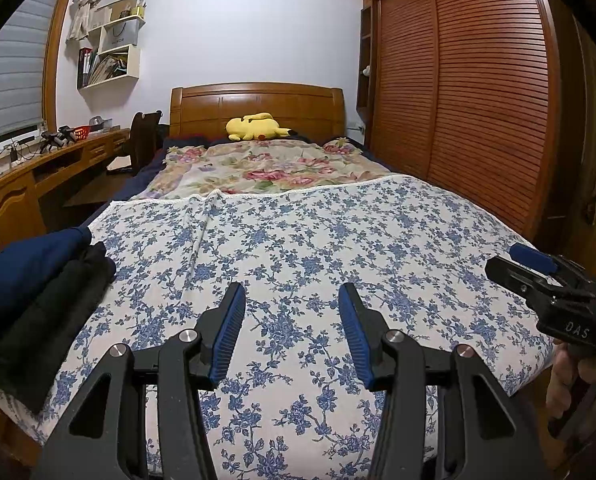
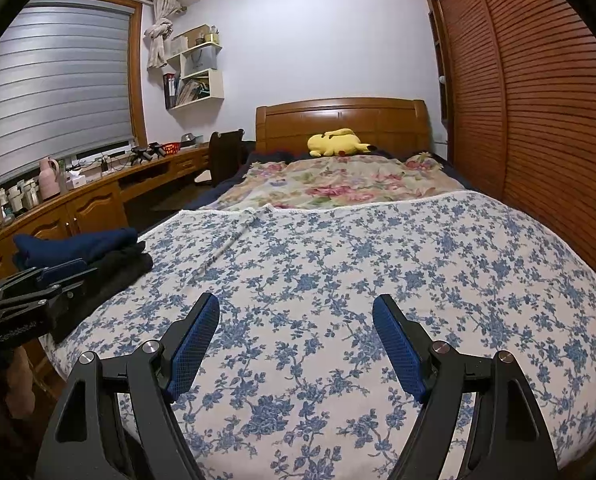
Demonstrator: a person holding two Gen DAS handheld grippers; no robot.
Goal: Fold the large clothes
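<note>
At bed's left edge, a stack of folded clothes is seen: navy garment (image 2: 78, 242) on top, black garment (image 2: 126, 266) under it and sticking out twd the bed's middle. Stack rests on the blue-flowered sheet (image 2: 337, 264), which is spread flat over the near part of the bed w/ one long crease running away from the stack. No garment is laid out on the sheet's centre.

Left gripper (image 1: 292, 300) is held above the sheet, just right of the stack; jaws are seen abt half open, nothing between the blue pads, nothing gripped. Right gripper (image 2: 296, 308) is held over the sheet further right; jaws are spread wide, also empty. Each gripper is caught at the edge of the other's view, w/ a hand (image 1: 569, 376) on the right one's handle.

Beyond the sheet, a pink-floral cover (image 2: 337, 182) is seen, then a yellow plush toy (image 2: 335, 142) by the wooden headboard (image 2: 337, 114). Slatted wardrobe doors (image 2: 537, 100) are at the right, a desk (image 2: 98, 196) under the blind at the left.
</note>
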